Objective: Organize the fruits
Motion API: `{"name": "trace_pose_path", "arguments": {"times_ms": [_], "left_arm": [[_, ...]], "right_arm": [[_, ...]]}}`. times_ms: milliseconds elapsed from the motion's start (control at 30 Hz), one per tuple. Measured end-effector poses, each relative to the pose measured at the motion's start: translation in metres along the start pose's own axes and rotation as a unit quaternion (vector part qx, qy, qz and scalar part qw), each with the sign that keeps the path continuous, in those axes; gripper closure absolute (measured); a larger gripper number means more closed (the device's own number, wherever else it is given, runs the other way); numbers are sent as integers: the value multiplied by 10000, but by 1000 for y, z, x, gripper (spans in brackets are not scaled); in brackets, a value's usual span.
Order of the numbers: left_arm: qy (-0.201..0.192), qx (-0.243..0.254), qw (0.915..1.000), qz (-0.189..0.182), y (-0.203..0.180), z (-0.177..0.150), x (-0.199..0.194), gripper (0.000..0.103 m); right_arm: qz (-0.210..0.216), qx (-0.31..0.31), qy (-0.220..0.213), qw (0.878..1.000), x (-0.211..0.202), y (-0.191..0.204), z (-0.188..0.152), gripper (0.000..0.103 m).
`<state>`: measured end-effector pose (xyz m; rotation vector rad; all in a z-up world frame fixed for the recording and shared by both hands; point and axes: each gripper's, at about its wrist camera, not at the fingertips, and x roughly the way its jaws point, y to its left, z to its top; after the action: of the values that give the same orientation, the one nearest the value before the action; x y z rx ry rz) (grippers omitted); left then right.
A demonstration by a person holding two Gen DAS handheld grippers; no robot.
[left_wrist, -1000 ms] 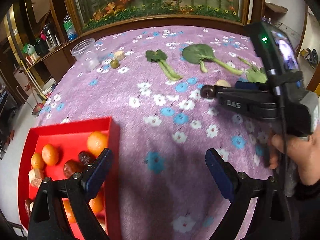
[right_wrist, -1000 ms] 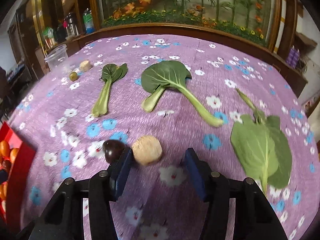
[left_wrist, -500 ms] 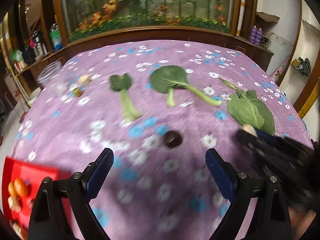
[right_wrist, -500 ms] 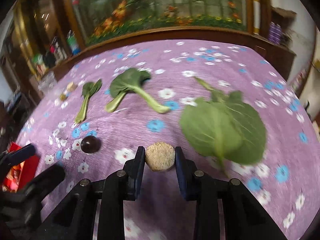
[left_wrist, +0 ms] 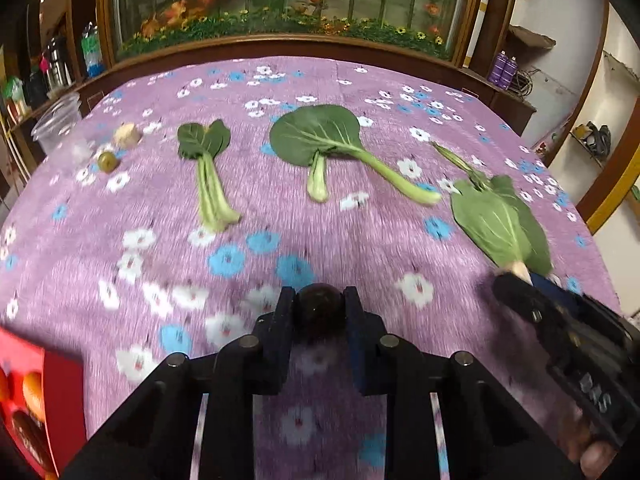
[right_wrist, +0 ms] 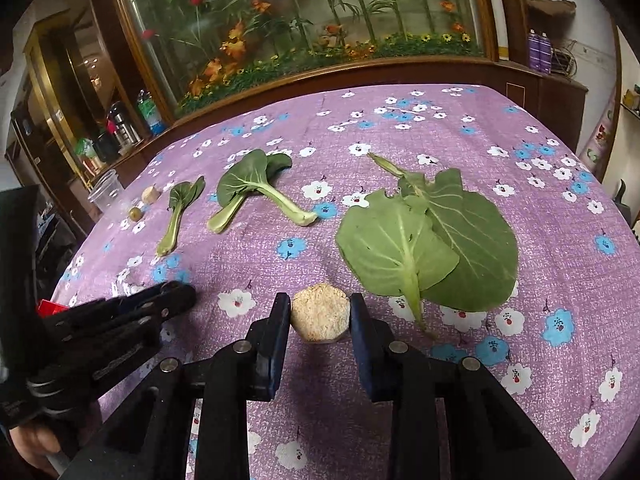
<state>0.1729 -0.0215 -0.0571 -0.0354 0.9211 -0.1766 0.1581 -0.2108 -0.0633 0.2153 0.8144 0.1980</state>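
My left gripper (left_wrist: pixel 319 307) is shut on a dark round fruit (left_wrist: pixel 319 309) just above the purple flowered tablecloth (left_wrist: pixel 360 240). My right gripper (right_wrist: pixel 320 316) is shut on a tan, rough, hexagonal fruit piece (right_wrist: pixel 319 317), low over the cloth beside a big green leaf (right_wrist: pixel 428 240). In the left wrist view the right gripper (left_wrist: pixel 516 276) shows at the right edge, the tan piece peeking from its tip. A corner of the red tray (left_wrist: pixel 56 400) holding oranges and dark fruits shows at bottom left. A small green fruit (left_wrist: pixel 108 161) and another tan piece (left_wrist: pixel 127 135) lie far left.
Bok choy stalks (left_wrist: pixel 208 172) and leaves (left_wrist: pixel 324 144) lie in a row across the cloth's middle. A clear plastic cup (left_wrist: pixel 60 128) stands at the far left corner. A wooden-framed glass case of plants (left_wrist: pixel 280 0) lines the table's far edge.
My left gripper moved from the red tray toward the dark fruit and shut on it. My right gripper shut on the tan piece and carried it right, beside the big leaf.
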Motion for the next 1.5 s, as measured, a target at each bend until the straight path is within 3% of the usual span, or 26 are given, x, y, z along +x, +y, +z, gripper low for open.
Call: {"name": "trace_pose_path", "arguments": {"times_ms": [367, 733, 1000, 1500], "left_arm": [[-175, 129, 9996, -164, -3, -66, -68, 81], [-189, 69, 9998, -50, 8, -115, -105, 81], [-279, 52, 9995, -98, 9, -133, -116, 80], [-466, 245, 9986, 61, 4, -141, -122, 80]], "right_arm": [[-156, -310, 126, 9993, -6, 21, -9, 72], [-288, -770, 247, 9963, -54, 62, -64, 72], [-519, -686, 197, 9961, -79, 73, -92, 72], [-720, -536, -36, 9960, -98, 80, -103, 71]]}}
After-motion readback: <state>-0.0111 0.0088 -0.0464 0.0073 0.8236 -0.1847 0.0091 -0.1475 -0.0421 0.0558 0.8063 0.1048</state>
